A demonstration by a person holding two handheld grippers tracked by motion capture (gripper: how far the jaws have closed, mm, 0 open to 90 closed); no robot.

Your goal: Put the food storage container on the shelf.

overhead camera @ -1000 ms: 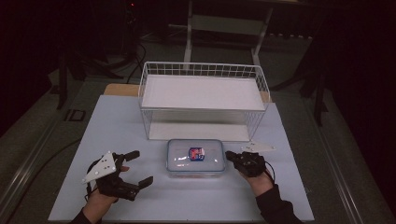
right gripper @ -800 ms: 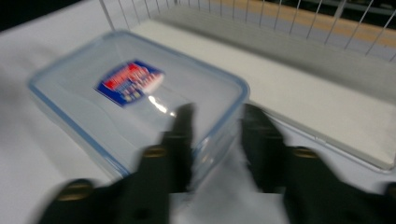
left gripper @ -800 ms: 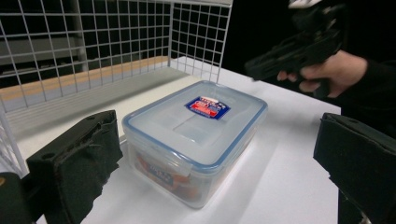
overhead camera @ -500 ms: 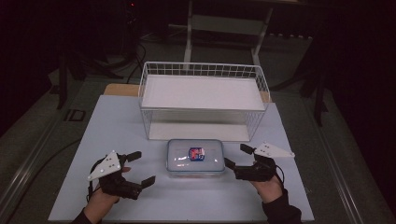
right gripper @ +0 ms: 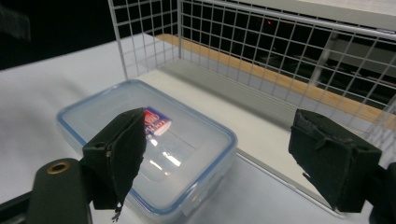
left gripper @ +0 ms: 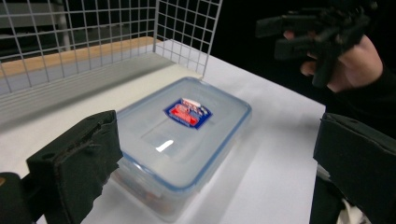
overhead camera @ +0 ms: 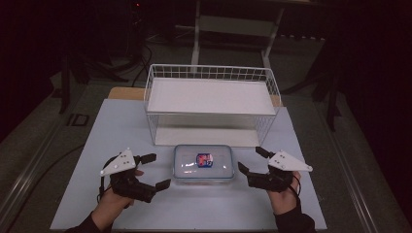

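Observation:
A clear plastic box (overhead camera: 204, 162) with a blue-rimmed lid and a red and blue label lies on the table just in front of the white wire basket (overhead camera: 211, 104). Left of the box my left gripper (overhead camera: 158, 170) points at it, open and apart from it. To the right, my right gripper (overhead camera: 250, 159) has just been opening and then closing a little; it is open, with nothing between its jaws. The left gripper view has the box (left gripper: 182, 135) beyond my left gripper (left gripper: 217, 158) and the right gripper (left gripper: 303, 35) farther off. The right gripper view has the box (right gripper: 149, 140) ahead of my right gripper (right gripper: 224, 158).
The pale tabletop (overhead camera: 121, 126) has bare room on both sides of the box and along its front edge. The wire basket's mesh wall (right gripper: 261, 56) stands close behind the box. Dark floor and stands surround the table.
The right gripper, shut beside the box's right end a second ago, has opened wide and drawn slightly away to the right. The left hand has risen a little.

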